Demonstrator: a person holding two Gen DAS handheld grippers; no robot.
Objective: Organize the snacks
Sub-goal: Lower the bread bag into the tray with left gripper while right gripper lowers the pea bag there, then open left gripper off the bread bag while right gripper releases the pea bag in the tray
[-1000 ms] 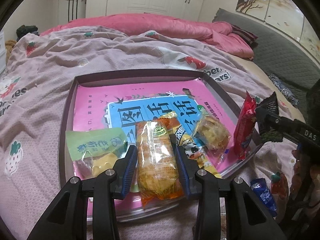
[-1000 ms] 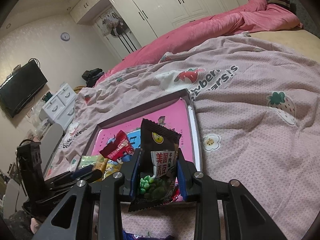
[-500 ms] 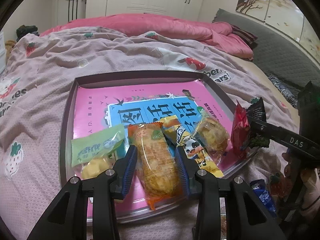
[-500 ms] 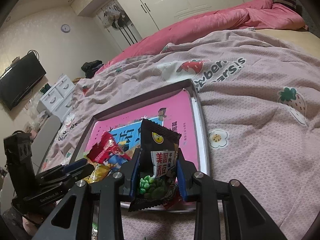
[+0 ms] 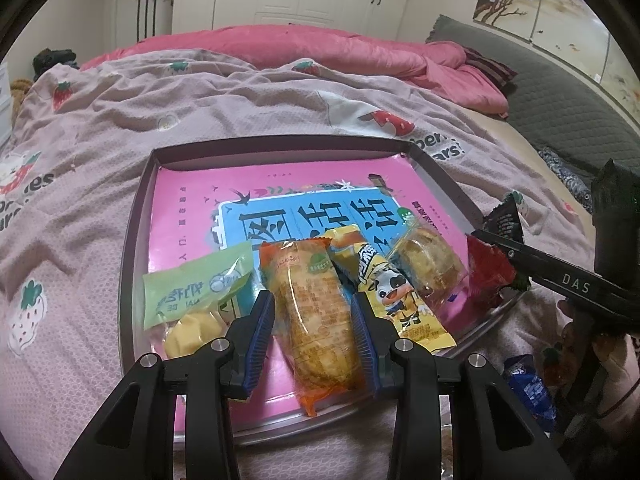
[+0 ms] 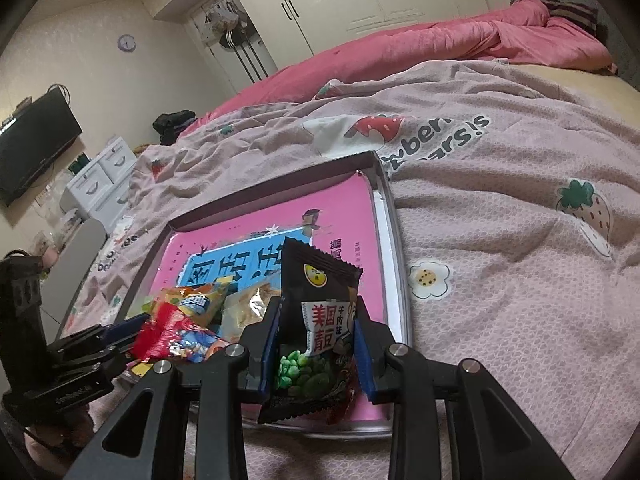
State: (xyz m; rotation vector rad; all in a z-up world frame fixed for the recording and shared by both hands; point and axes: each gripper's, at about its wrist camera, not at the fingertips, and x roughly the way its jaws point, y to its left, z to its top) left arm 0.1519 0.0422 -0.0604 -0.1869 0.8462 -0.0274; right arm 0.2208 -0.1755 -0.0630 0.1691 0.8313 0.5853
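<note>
A shallow tray (image 5: 136, 216) with a pink and blue liner lies on the bed. In it lie a green pack (image 5: 196, 288), an orange bread pack (image 5: 316, 312), a yellow cow-print pack (image 5: 392, 292), a clear pastry pack (image 5: 428, 260) and a red pack (image 5: 488, 276). My left gripper (image 5: 314, 320) is open, its jaws either side of the orange bread pack, which rests on the tray. My right gripper (image 6: 316, 344) is shut on a black green-pea pack (image 6: 316, 320), held upright over the tray's near right corner (image 6: 394, 240).
The tray sits on a pink strawberry-print blanket (image 5: 100, 128). A blue pack (image 5: 528, 388) lies on the bed beside the tray's right edge. A rumpled pink duvet (image 5: 320, 48) lies at the back. A grey headboard (image 5: 560, 92) is at the right.
My left gripper has opened and let go of the orange bread pack, which now lies on the tray. My right gripper has moved with the black pack over the tray's corner.
</note>
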